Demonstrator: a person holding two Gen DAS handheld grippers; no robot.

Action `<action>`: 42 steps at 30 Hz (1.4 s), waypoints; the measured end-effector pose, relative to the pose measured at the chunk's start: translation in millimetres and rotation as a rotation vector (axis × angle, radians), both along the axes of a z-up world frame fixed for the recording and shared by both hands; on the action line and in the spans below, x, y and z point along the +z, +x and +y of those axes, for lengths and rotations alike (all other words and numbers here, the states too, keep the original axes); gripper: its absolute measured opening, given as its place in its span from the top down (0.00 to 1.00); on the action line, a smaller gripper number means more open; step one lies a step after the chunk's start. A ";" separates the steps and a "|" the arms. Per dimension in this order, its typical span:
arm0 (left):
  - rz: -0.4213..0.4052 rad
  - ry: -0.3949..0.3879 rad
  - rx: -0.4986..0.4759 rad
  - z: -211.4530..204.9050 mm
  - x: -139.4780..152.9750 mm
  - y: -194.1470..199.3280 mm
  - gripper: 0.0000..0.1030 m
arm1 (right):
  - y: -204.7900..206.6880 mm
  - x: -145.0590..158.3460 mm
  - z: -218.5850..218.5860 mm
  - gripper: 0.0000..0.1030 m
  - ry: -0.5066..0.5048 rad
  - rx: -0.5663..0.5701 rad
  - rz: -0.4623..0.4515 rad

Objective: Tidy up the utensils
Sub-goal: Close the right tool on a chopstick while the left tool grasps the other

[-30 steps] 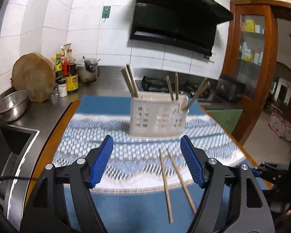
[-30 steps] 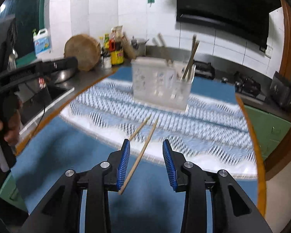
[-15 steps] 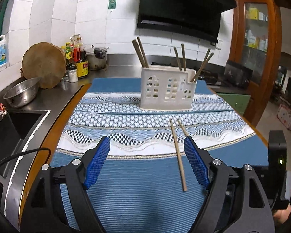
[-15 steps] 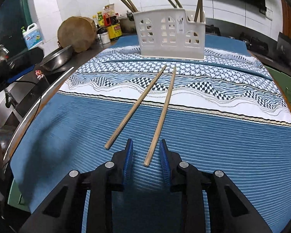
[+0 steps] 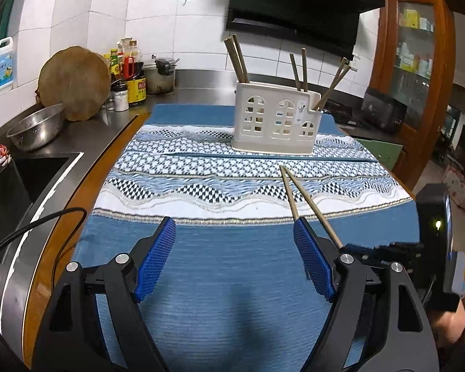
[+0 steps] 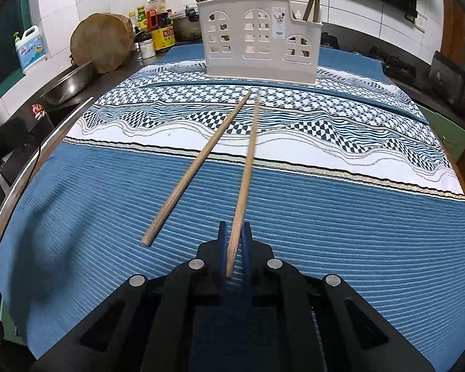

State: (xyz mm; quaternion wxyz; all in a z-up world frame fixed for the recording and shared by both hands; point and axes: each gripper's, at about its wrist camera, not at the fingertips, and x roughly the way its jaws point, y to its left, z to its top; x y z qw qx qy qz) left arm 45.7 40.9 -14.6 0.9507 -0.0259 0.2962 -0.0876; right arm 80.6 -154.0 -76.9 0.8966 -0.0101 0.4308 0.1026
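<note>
Two wooden chopsticks lie on the blue patterned cloth (image 6: 356,217). My right gripper (image 6: 234,241) is shut on the near end of the right chopstick (image 6: 248,167); the left chopstick (image 6: 195,167) lies free beside it. A white utensil holder (image 6: 260,37) with several chopsticks standing in it sits at the far end of the cloth. In the left wrist view my left gripper (image 5: 232,254) is open and empty above the cloth, left of the chopsticks (image 5: 313,207); the holder (image 5: 276,121) is ahead, and the right gripper (image 5: 356,249) shows at the right.
A sink (image 5: 21,179), a steel colander (image 5: 35,127), a round wooden board (image 5: 74,83) and condiment bottles (image 5: 130,77) stand at the left. A stove (image 6: 400,65) lies behind the holder. The cloth ends at the counter's right edge.
My right gripper moved forward and closed on the near end of the right chopstick. My left gripper drew back and stays open.
</note>
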 end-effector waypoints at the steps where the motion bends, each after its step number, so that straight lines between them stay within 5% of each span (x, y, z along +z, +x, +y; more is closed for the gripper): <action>1: 0.003 0.001 -0.003 -0.1 -0.8 -2.3 0.26 | -2.8 1.7 -1.1 0.93 0.006 -0.001 -0.003; 8: 0.026 0.021 -0.042 -16.3 -8.5 -11.7 0.33 | -26.5 25.1 -17.3 0.93 0.025 0.009 -0.076; 26: 0.184 0.024 -0.187 -87.6 -62.3 35.2 0.52 | -29.2 84.9 -50.8 0.93 0.077 0.041 -0.240; 34: 0.248 0.047 -0.205 -100.5 -71.2 46.6 0.81 | -25.0 88.1 -53.4 0.93 0.078 0.051 -0.252; 42: 0.281 0.089 -0.206 -107.6 -74.0 56.4 0.90 | -23.0 87.5 -55.2 0.93 0.082 0.052 -0.253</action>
